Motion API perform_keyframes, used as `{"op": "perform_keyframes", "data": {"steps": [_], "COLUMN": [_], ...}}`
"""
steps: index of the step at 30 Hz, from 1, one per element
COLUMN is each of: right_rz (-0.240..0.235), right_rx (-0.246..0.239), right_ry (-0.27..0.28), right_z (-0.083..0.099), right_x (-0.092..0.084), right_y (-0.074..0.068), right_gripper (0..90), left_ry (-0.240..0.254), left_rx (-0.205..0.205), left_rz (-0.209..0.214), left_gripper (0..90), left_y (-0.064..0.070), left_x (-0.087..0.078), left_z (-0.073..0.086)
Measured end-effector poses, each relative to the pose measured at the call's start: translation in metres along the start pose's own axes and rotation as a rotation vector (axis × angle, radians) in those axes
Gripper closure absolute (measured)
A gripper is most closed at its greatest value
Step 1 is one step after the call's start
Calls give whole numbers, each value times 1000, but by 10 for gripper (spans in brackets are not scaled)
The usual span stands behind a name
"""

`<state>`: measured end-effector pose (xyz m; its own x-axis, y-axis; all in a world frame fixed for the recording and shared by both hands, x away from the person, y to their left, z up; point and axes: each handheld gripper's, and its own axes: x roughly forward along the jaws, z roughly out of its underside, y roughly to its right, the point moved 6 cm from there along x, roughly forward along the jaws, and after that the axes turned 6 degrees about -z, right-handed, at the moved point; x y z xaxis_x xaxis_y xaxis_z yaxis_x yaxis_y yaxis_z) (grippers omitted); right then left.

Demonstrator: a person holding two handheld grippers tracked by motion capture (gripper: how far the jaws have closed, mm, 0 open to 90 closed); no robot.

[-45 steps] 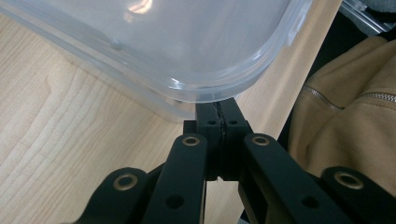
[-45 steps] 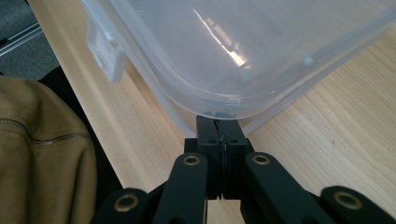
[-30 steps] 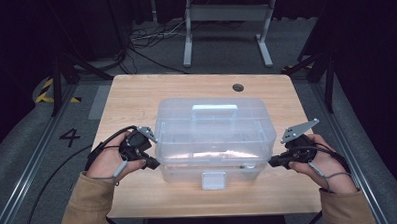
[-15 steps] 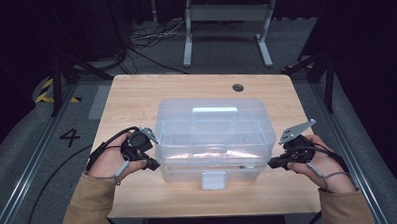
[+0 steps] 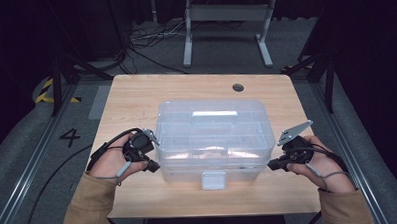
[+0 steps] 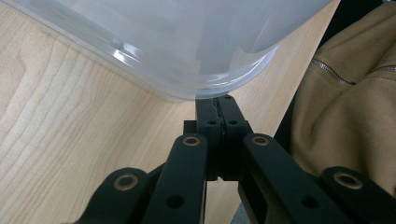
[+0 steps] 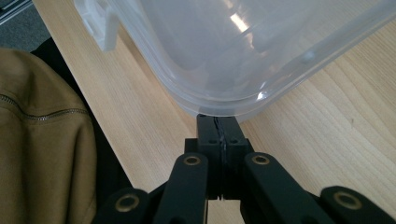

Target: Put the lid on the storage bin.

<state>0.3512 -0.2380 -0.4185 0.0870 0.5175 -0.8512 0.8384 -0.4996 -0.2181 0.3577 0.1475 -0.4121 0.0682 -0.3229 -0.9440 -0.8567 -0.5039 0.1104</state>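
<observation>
Left fingers: the left gripper [image 6: 218,103] has its two black jaws pressed flat together, nothing between them; in the left gripper view the tips meet just under the rounded lower edge of the clear plastic box [image 6: 187,42], touching it or very nearly, which of the two cannot be told.
Right fingers: the right gripper [image 7: 217,120] is likewise clenched on nothing, its jaws closed against each other with only a thin seam showing; the tips sit right at the curved bottom corner of the box [image 7: 243,51].
Left gripper from above: the left gripper [image 5: 149,163] lies at the box's left near corner, held in the person's left hand [image 5: 112,162], a black cable looping off its outer side.
Right gripper from above: the right gripper [image 5: 272,164] points in at the box's right near corner, held by the right hand [image 5: 323,170], with its grey three-cornered plate [image 5: 293,132] tilted up above it.
Box: the clear plastic box [image 5: 212,136] stands lid on in the middle of the table [image 5: 136,94], between the two grippers, its white latch [image 5: 213,180] facing the person.
Latch up close: the latch [image 7: 100,28] shows at the upper left of the right gripper view.
Sleeves: tan sleeves [image 5: 87,206] enter from the near edge.
Table: light wood, with a small round hole [image 5: 237,87] near its far right side.
</observation>
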Motion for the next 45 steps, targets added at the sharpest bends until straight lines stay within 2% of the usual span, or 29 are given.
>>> {"op": "perform_keyframes", "data": {"steps": [6, 14, 19, 22, 25, 31, 38, 44, 45], "right_rz": [10, 19, 6, -1, -1, -2, 6, 36, 46], "right_rx": [4, 19, 16, 12, 17, 25, 33, 60, 65], "right_ry": [-30, -38, -32, -37, -38, -18, 5, 90, 117], "right_z": [3, 7, 6, 7, 7, 6, 7, 3, 1], "right_x": [3, 4, 4, 5, 5, 2, -7, -18, -20], "right_y": [2, 7, 5, 5, 5, 7, 13, 21, 24], "right_gripper": [900, 900, 896, 882, 866, 799, 770, 735, 717], "left_ry": [-21, -14, -23, -38, -32, 37, 115, 229, 245], "left_rx": [-6, -8, -14, -23, -30, -89, -135, -202, -216], "left_rz": [7, 26, 38, 41, 33, 1, -27, -78, -84], "left_gripper": [900, 899, 896, 865, 845, 774, 772, 759, 759], "left_y": [-1, -2, -3, -4, -4, -8, -12, -22, -23], "left_x": [3, 4, 5, 8, 7, -1, -13, -27, -28], "left_z": [2, 3, 5, 7, 8, 11, 20, 25, 26]}}
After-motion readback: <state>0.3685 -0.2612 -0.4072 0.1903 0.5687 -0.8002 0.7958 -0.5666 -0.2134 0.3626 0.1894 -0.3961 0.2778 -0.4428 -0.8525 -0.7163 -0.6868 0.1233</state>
